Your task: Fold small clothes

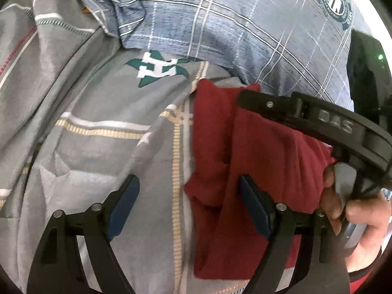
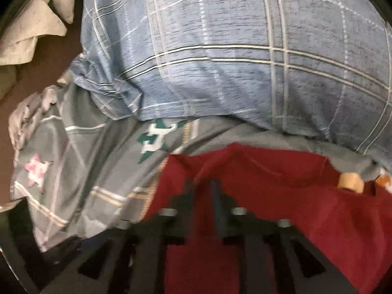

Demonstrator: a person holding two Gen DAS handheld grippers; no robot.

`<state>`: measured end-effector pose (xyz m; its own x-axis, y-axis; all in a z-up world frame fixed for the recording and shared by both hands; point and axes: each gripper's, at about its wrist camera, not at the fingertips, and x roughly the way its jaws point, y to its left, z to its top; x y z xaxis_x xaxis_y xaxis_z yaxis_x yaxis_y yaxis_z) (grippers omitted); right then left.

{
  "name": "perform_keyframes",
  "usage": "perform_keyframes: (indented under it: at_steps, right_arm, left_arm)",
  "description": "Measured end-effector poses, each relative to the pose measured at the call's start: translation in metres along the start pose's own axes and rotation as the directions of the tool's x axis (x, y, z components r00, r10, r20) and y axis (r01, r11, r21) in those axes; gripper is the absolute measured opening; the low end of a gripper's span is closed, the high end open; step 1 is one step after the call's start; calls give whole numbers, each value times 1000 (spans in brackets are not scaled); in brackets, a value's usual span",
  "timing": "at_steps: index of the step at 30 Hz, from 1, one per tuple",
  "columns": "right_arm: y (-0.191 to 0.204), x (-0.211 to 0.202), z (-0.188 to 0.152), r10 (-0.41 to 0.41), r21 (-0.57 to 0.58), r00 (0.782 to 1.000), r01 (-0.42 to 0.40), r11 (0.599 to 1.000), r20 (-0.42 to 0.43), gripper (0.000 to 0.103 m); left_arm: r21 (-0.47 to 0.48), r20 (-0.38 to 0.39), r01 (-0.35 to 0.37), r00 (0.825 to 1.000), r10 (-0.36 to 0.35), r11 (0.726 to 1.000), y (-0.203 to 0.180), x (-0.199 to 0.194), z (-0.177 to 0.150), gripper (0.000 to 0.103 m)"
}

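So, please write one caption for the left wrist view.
Open left gripper over a red garment lying on grey patterned bedding.

Ahead of my left gripper [image 1: 188, 196], the grey bedsheet [image 1: 98, 147] at lower left lies flat and passable. The red garment [image 1: 257, 147] fills the lower right, crossed by my right gripper [image 1: 247, 95]. The blue checked pillow [image 1: 245, 24] walls off the top.
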<state>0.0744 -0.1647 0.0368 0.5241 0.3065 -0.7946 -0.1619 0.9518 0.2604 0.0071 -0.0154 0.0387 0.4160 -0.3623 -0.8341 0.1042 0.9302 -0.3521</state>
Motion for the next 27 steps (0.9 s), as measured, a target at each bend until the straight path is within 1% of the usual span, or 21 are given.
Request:
perform_keyframes:
  at_steps: [1, 2, 3, 5, 6, 7, 8, 9, 10, 11, 12, 14, 17, 19, 22, 27]
  right_arm:
    - [6, 5, 0, -6, -19, 1000, 5, 1000, -10, 67]
    - [17, 11, 1, -33, -60, 999, 32, 998, -21, 67]
    - [32, 20, 2, -88, -122, 996, 83, 989, -35, 67]
    - [46, 37, 1, -172, -189, 982, 156, 969, -75, 67]
    - [46, 48, 2, -202, -192, 975, 182, 964, -92, 67]
    - [47, 54, 2, -222, -190, 971, 202, 961, -85, 67]
    - [49, 55, 1, -251, -205, 967, 238, 949, -40, 62]
    - [49, 55, 0, -279, -220, 960, 269, 938, -17, 48]
    - [48, 52, -1, -278, -214, 960, 271, 938, -4, 42]
    - [41, 45, -2, -248, -185, 969, 245, 952, 7, 27]
    - [35, 41, -2, -230, -165, 973, 228, 960, 11, 17]
    - [14, 23, -4, -161, -84, 987, 162, 983, 24, 14]
    - [-7, 3, -8, -110, -34, 993, 111, 993, 39, 13]
    - [-13, -2, -10, -100, -20, 994, 101, 995, 38, 13]
    - [-19, -6, -12, -84, -4, 996, 84, 996, 34, 13]
    - [-19, -12, -12, -88, -4, 996, 88, 996, 30, 13]
  left_arm:
    - [-1, -2, -3, 1000, 3, 1000, 3, -2, -1, 83]
    - [-5, -4, 0, 1000, 0, 1000, 4, -3, -2, 83]
    - [-10, -7, 6, 1000, -6, 1000, 6, -4, -2, 84]
    - [-3, -12, 2, 1000, -2, 1000, 6, -3, -3, 84]
    - [2, -14, -1, 1000, 1, 1000, 5, -1, -3, 84]
    - [7, -19, -4, 1000, 4, 1000, 4, 1, -4, 84]
    - [9, -22, -4, 1000, 4, 1000, 3, 2, -3, 84]
    - [14, -23, -4, 1000, 5, 1000, 1, 4, -3, 84]
    - [19, -23, -3, 1000, 4, 1000, 0, 4, -3, 84]
    - [25, -19, -2, 1000, 3, 1000, -2, 5, -3, 84]
    - [29, -12, -1, 1000, 1, 1000, -4, 5, -3, 84]
    - [40, 4, 10, 1000, -10, 999, -8, 5, -2, 84]
    - [55, 23, 23, 999, -24, 998, -15, 7, -1, 84]
    - [59, 31, 25, 999, -27, 998, -16, 10, -2, 83]
    - [68, 41, 20, 999, -23, 997, -15, 10, -1, 77]
    - [99, 62, -18, 998, 12, 995, -16, 7, -2, 77]
